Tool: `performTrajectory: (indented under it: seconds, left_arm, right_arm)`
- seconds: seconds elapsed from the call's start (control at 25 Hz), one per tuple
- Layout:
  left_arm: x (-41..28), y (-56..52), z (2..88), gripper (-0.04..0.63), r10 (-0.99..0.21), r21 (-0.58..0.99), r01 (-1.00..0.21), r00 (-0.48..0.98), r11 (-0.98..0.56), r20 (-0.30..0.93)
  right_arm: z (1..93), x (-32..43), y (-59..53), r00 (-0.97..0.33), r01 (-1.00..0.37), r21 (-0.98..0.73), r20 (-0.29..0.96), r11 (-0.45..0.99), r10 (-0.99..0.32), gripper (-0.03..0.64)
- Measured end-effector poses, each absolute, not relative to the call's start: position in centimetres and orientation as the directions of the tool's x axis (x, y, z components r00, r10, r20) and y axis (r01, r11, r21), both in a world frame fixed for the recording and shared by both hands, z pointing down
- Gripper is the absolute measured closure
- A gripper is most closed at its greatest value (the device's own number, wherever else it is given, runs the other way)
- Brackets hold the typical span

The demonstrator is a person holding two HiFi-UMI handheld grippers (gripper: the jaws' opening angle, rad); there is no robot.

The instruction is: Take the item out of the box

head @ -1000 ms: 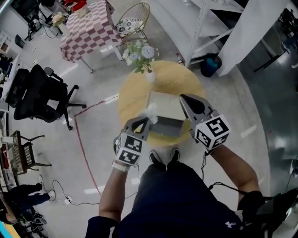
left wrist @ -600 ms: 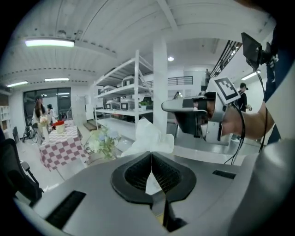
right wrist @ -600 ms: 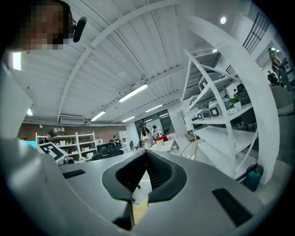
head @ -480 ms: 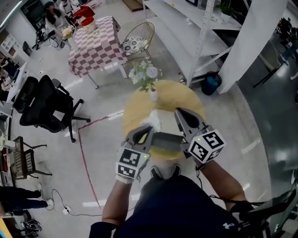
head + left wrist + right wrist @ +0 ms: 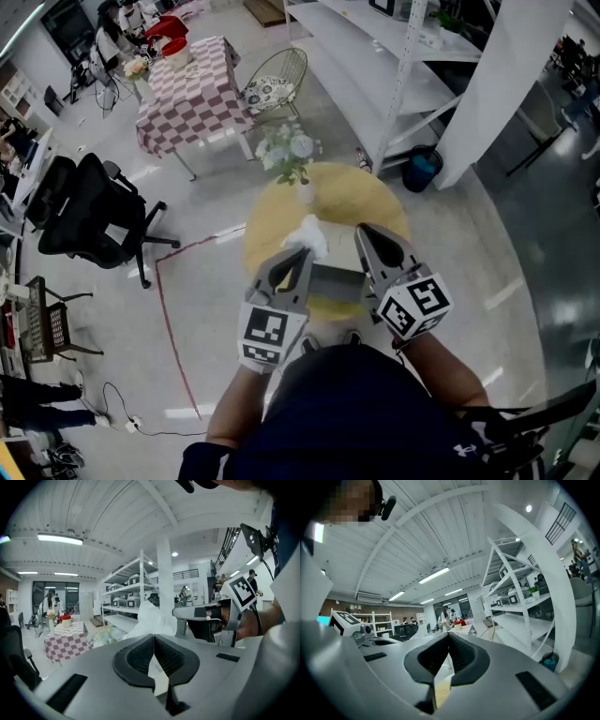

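Seen from the head, a grey open box [image 5: 336, 281] lies on a round yellow table [image 5: 361, 197] between my two grippers. My left gripper [image 5: 300, 255] is shut on a crumpled white bag-like item [image 5: 307, 234], held up at the box's left end. In the left gripper view the white item [image 5: 152, 618] rises just past the closed jaws of the left gripper [image 5: 153, 637]. My right gripper [image 5: 364, 230] hovers over the box's right side. Its jaws meet in the right gripper view, where the right gripper [image 5: 449, 634] has nothing between them.
A vase of pale flowers [image 5: 291, 155] stands at the table's far edge. Beyond are a checkered table [image 5: 187, 89], a wire chair [image 5: 277, 70], a white shelf rack [image 5: 394, 56] and a blue bin [image 5: 419, 169]. A black office chair [image 5: 89, 211] stands to the left.
Both grippers have drawn closer together and nearer to my body. The white item has stayed at the left gripper's tip throughout. The head view has tilted, so the room shows further out.
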State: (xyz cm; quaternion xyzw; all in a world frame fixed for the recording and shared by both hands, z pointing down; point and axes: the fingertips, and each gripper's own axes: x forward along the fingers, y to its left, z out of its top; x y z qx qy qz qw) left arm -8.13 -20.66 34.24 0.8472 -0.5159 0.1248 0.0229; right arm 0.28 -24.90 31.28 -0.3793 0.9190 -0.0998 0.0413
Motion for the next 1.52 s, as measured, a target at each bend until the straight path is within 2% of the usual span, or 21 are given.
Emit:
performTrajectory:
  seconds: [0.16, 0.64, 1.04, 1.52]
  left_arm:
    - [-7.7, -20.9, 32.9, 0.577, -0.875, -0.102, -0.877, 0.448, -0.470, 0.183]
    - [-8.2, -20.8, 29.9, 0.577, -0.881, 0.011, -0.881, 0.473, -0.473, 0.017]
    - [-8.6, -20.3, 29.8, 0.577, -0.881, 0.052, -0.880, 0.472, -0.473, -0.029]
    - [-7.8, -20.0, 31.1, 0.577, -0.858, 0.098, -0.853, 0.514, -0.512, -0.006]
  right_arm:
    - [30.8, 1.0, -24.9, -0.692, -0.706, -0.191, -0.016, 0.682, -0.721, 0.604]
    - [32.4, 1.1, -24.6, -0.692, -0.705, -0.224, 0.005, 0.673, -0.722, 0.604]
    - [33.7, 1.6, -23.9, -0.679, -0.723, -0.212, 0.037, 0.658, -0.733, 0.604]
    - [33.3, 1.7, -22.9, -0.669, -0.730, -0.211, 0.026, 0.650, -0.742, 0.604]
